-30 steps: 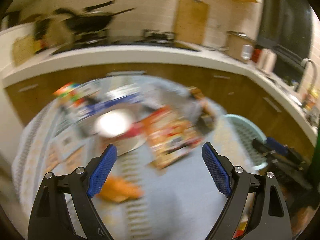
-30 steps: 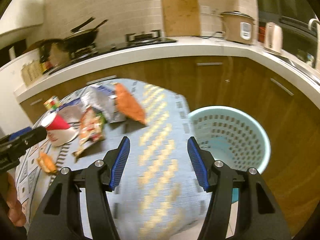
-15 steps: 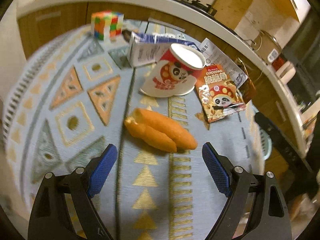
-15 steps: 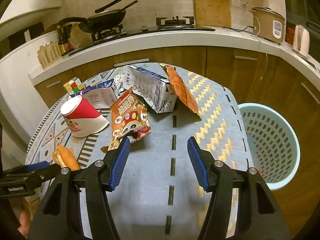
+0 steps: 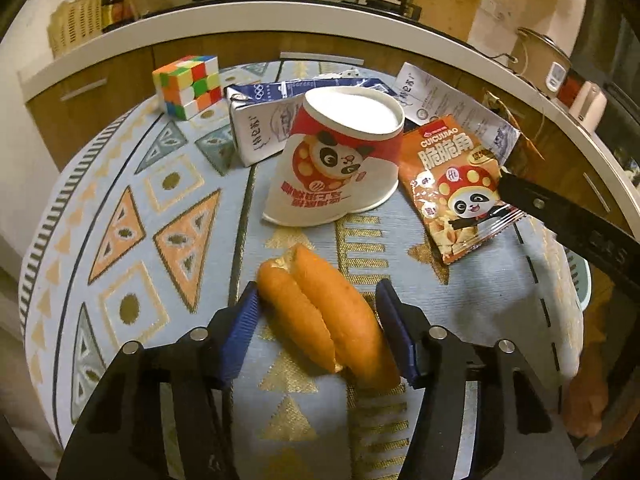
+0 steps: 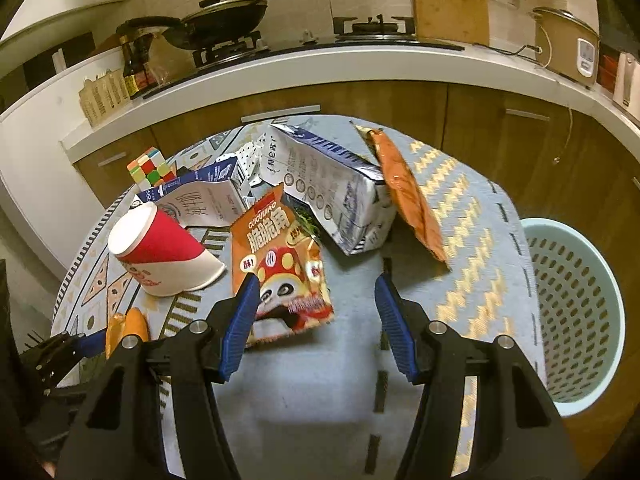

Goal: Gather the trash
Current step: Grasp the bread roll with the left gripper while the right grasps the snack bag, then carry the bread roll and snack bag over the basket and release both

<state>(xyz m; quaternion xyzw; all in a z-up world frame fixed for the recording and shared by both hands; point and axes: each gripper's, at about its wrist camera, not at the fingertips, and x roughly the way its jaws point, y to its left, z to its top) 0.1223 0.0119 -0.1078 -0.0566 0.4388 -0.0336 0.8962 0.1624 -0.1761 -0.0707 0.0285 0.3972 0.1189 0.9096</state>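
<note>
Through the left wrist camera, we see a round table (image 5: 120, 216) under a pale blue patterned cloth, ringed by a curved white kitchen counter (image 5: 256, 16) over wood cabinets. The left gripper (image 5: 318, 312) has its fingers spread either side of an orange split bun (image 5: 324, 312); the left pad appears to touch it, the right sits just beside. Ahead of the fingertips lies a tipped red-and-white paper cup (image 5: 340, 164), a milk carton (image 5: 260, 128) behind it, a colour cube (image 5: 188, 86) ahead-left, and an orange snack bag (image 5: 456, 184) ahead-right.

Through the right wrist camera, we see the same table, a wok (image 6: 224, 20) on the stove beyond. The right gripper (image 6: 316, 312) is open, its left finger overlapping the snack bag (image 6: 280, 264). A larger carton (image 6: 332, 188) and an orange wrapper (image 6: 408, 192) lie ahead; a pale green perforated basket (image 6: 576, 312) stands off the table's edge, right of the fingers.
</note>
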